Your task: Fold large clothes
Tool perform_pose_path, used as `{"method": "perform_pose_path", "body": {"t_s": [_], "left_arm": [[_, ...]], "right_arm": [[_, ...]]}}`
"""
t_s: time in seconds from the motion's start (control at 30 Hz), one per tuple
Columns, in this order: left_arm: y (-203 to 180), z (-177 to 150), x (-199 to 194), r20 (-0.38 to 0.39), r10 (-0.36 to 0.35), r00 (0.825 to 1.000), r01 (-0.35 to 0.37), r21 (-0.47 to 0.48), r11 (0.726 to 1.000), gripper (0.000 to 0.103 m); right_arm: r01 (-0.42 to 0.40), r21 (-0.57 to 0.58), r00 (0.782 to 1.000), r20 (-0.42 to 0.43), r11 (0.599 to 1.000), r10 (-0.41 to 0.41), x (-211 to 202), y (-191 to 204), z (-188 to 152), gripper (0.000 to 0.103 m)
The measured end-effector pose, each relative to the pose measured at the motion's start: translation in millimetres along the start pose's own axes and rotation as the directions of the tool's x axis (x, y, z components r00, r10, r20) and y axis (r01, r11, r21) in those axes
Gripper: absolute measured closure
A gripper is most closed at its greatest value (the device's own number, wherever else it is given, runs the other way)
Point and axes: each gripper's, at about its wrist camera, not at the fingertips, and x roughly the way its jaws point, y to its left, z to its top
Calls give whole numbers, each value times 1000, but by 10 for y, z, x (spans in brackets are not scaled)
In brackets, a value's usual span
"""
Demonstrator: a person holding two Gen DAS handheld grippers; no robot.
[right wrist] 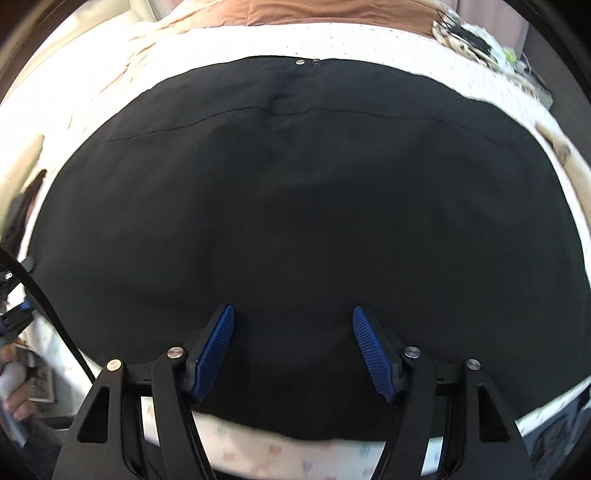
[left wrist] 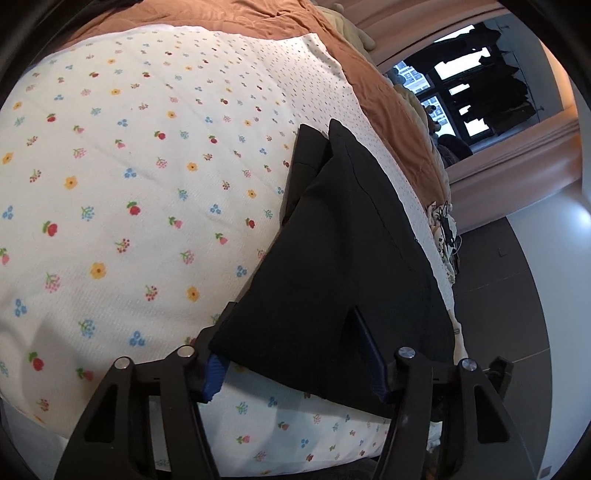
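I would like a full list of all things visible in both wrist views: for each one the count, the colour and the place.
black garment: one, black, spread flat on the bed; a small metal snap near its far edge; in the left wrist view its corner lies between the jaws.
floral sheet: one, white with small red, yellow and blue flowers, covering the bed under the garment.
brown blanket: one, brown, at the far end of the bed.
window: one, dark frame, in the wall beyond the bed.
floor: dark grey, beside the bed.
left gripper: one, black with blue pads, jaws apart around the garment corner.
right gripper: one, black with blue pads, jaws apart above the garment's near edge.
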Motion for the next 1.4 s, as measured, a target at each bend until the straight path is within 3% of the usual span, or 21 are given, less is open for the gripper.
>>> {"method": "perform_pose_path", "body": {"t_s": [0.37,0.87,1.13,1.4], "left_arm": [[30,-32,28,23,-7,1000,9,-78,997,51],[50,-6,128,17,-36,999,39,-225,973,51],[4,-49,265,-37,-73,997,59,-300,952,51],[-8,38,338,-13,-104,994,96,-285,954,51]], "right_arm": [[35,-21,999,9,999,-35,558,11,996,60],[76,1,997,27,997,-76,1405,-134,1856,69],[66,42,997,32,997,-68,1718,-213,2053,69],[-62,60,993,102,996,55,1346,-382,1609,69]]}}
